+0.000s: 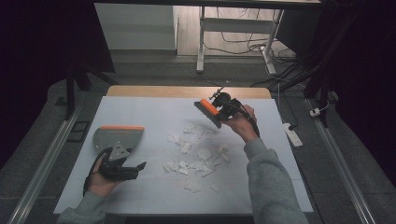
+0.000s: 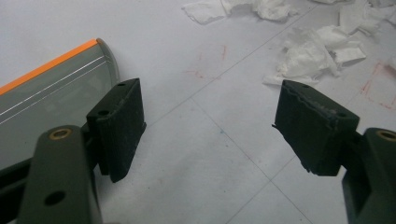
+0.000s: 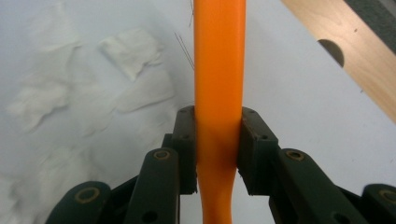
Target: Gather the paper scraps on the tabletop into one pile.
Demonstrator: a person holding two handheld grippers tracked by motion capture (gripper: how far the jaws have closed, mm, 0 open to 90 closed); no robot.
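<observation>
So the right gripper (image 1: pixel 223 112) has its jaws clamped tight on the orange plastic brush handle (image 3: pixel 218 93), held up over the far middle of the white table (image 1: pixel 154 112), bristles pointing toward the torn white paper scraps (image 1: pixel 196 158) scattered across the middle. The left gripper (image 1: pixel 122 164) sits near the left edge with its jaws spread wide, nothing between them, just beside the grey dustpan with an orange lip (image 1: pixel 117 136).

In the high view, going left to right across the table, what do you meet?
Left gripper beside the grey dustpan → scattered white paper scraps → right gripper holding the orange brush.
</observation>
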